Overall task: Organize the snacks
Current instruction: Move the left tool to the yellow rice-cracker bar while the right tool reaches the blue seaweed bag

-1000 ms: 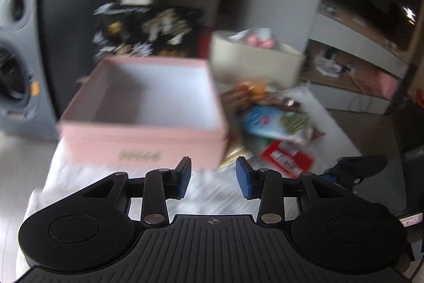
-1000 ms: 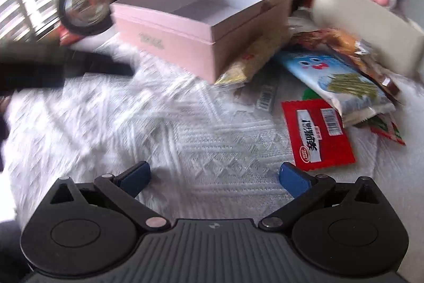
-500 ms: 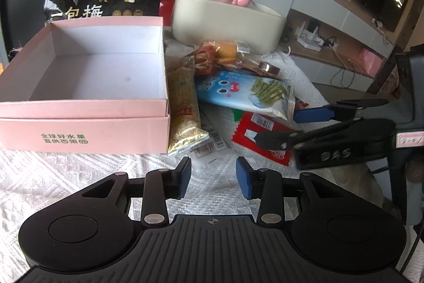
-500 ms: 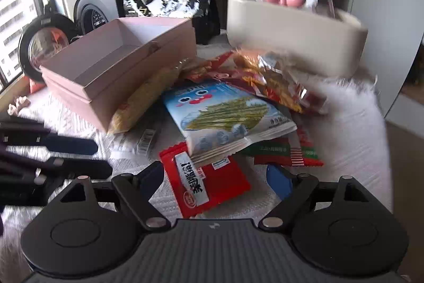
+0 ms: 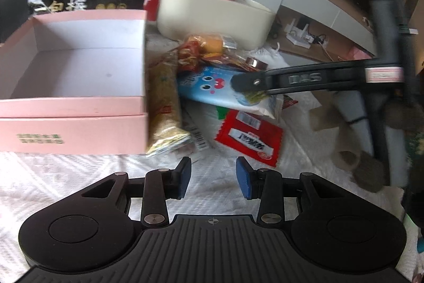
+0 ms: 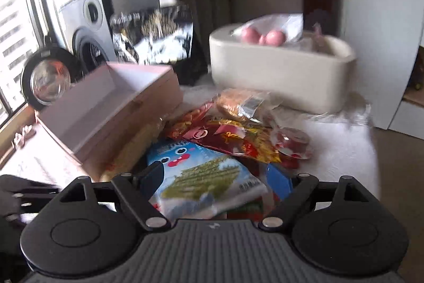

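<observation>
The blue bag (image 6: 201, 177) lies between my right fingers (image 6: 152, 177), on the snack pile; my right gripper (image 6: 216, 181) is spread wide around it, and I cannot tell if the pads touch it. Beyond the fingertips lie the red-gold packets (image 6: 238, 139) and the cream bin (image 6: 281, 78); the pink box (image 6: 111, 108) sits ahead-left. My left gripper (image 5: 213, 178) hovers over the white cloth (image 5: 79, 171), fingers apart, gripping nothing. The red packet (image 5: 249, 139) lies just ahead-right of them.

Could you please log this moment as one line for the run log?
right tool: open, straddling blue snack bag | left tool: open, empty | pink box: empty
</observation>
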The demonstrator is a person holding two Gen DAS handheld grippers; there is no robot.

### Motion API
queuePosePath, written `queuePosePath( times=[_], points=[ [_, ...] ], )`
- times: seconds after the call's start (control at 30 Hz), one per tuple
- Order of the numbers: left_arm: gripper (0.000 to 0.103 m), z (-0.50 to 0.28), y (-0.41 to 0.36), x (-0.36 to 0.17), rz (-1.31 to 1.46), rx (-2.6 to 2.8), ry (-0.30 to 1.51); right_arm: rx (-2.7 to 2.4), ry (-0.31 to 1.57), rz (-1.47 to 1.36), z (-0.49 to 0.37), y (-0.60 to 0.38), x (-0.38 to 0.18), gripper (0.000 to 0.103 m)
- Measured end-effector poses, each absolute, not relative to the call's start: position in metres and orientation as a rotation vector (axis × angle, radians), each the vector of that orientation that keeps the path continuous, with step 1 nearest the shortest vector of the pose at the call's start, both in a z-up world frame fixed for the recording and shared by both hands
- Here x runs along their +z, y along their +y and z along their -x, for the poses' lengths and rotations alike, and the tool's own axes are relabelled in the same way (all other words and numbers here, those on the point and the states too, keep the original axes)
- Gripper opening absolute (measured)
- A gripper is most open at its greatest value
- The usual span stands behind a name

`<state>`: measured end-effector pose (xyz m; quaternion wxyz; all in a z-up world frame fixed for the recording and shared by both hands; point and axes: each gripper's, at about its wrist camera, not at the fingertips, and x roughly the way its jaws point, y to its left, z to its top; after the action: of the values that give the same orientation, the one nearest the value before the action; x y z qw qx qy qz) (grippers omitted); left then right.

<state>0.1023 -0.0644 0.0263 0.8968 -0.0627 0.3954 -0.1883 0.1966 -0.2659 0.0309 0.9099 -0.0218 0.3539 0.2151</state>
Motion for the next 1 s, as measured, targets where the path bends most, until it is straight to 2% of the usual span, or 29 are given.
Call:
queuePosePath(
  times=[0.23, 0.4, 0.43, 0.5, 0.53, 0.57, 0.8, 0.83, 0.9, 0.93, 1.0],
  points=[
    [0.042, -0.098, -0.037, 0.031, 0.168, -0.311, 0.786, 0.643, 0.813, 0.025, -0.178, -0.244, 0.03, 0.085],
    [0.042, -0.096, -0.038, 0.025, 0.157, -0.3, 0.802, 0.536, 0.736, 0.042, -0.173, -0.23, 0.045, 0.085],
    [0.042, -0.094, -0.037, 0.024, 0.152, -0.301, 0.806, 0.507, 0.699, 0.052, -0.171, -0.226, 0.049, 0.083],
    [0.042, -0.091, -0.035, 0.023, 0.142, -0.3, 0.809, 0.522, 0.664, 0.079, -0.169, -0.218, 0.053, 0.065],
    [0.042, -0.091, -0.033, 0.023, 0.143, -0.297, 0.809, 0.551, 0.678, 0.071, -0.173, -0.215, 0.054, 0.051],
    [0.042, -0.09, -0.031, 0.023, 0.15, -0.295, 0.808, 0.582, 0.704, 0.042, -0.177, -0.212, 0.054, 0.044],
    [0.042, -0.087, -0.024, 0.022, 0.181, -0.309, 0.799, 0.621, 0.87, -0.142, -0.208, -0.196, 0.029, 0.042],
    [0.042, -0.086, -0.024, 0.022, 0.18, -0.314, 0.798, 0.618, 0.892, -0.168, -0.213, -0.196, 0.023, 0.037],
    [0.042, -0.085, -0.025, 0.023, 0.177, -0.322, 0.793, 0.631, 0.894, -0.199, -0.217, -0.196, 0.018, 0.034],
    [0.042, -0.085, -0.025, 0.023, 0.177, -0.325, 0.791, 0.64, 0.902, -0.197, -0.217, -0.194, 0.019, 0.027],
    [0.042, -0.085, -0.025, 0.024, 0.179, -0.323, 0.785, 0.653, 0.919, -0.183, -0.214, -0.191, 0.02, 0.027]
  ],
)
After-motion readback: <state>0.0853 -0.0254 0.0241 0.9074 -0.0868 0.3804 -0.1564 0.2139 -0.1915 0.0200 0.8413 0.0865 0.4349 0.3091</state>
